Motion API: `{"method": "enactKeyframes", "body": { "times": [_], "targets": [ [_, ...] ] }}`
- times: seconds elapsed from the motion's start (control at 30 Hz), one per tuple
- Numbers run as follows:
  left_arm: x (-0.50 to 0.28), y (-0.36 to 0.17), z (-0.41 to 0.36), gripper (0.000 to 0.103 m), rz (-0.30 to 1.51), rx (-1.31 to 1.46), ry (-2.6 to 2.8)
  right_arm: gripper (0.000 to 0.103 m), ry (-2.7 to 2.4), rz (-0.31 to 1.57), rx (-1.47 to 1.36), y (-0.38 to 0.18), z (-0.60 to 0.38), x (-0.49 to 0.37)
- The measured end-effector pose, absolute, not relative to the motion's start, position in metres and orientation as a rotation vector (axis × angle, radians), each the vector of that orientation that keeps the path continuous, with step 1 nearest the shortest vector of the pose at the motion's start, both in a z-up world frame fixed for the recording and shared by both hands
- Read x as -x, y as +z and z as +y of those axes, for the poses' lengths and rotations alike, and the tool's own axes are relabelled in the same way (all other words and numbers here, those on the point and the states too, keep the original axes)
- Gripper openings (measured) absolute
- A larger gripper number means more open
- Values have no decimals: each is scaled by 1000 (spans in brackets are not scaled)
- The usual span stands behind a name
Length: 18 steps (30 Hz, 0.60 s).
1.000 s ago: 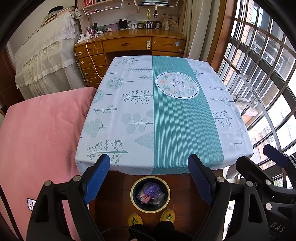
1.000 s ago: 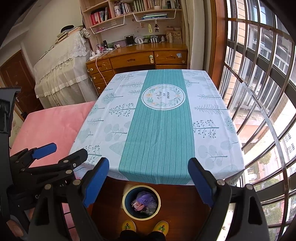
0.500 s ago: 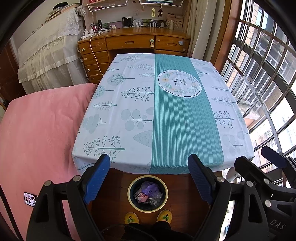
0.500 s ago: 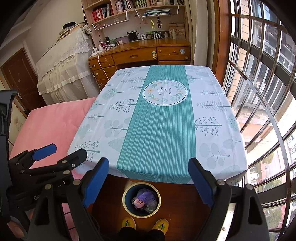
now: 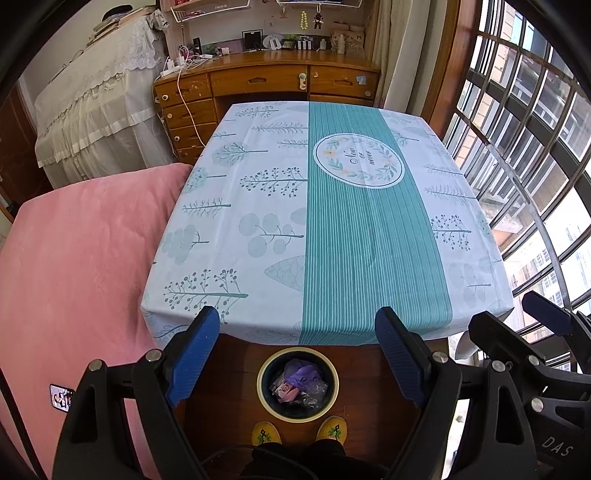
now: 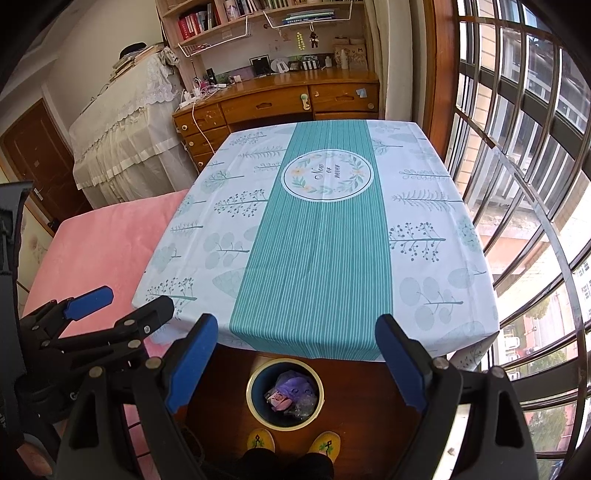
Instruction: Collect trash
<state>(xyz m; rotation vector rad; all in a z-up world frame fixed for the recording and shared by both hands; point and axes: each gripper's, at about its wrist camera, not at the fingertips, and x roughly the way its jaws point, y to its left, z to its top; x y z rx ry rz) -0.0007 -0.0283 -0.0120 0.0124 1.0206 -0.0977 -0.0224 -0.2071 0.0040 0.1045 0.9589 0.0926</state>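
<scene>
Above the bin (image 5: 297, 386), you are holding left tool (image 5: 297, 352) and right tool (image 6: 296, 354) open, empty, surface (image 5: 258, 206) cleared.

Home bedroom: pink bed (image 5: 74, 266), wooden desk (image 5: 266, 81), bookshelves (image 6: 236, 18).

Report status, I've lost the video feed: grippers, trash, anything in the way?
Left gripper and right gripper open, empty. Trash sits in the bin on the floor by the yellow slippers. No trash seen on the tablecloth. Nothing in the way.
</scene>
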Motion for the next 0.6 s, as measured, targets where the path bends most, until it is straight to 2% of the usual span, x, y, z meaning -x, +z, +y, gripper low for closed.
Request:
{"method": "enactKeyframes", "body": {
  "times": [0.6],
  "targets": [
    [-4, -19, -33, 85, 1037, -15, -72, 88, 115, 974, -102, -8, -209, 17]
  ]
}}
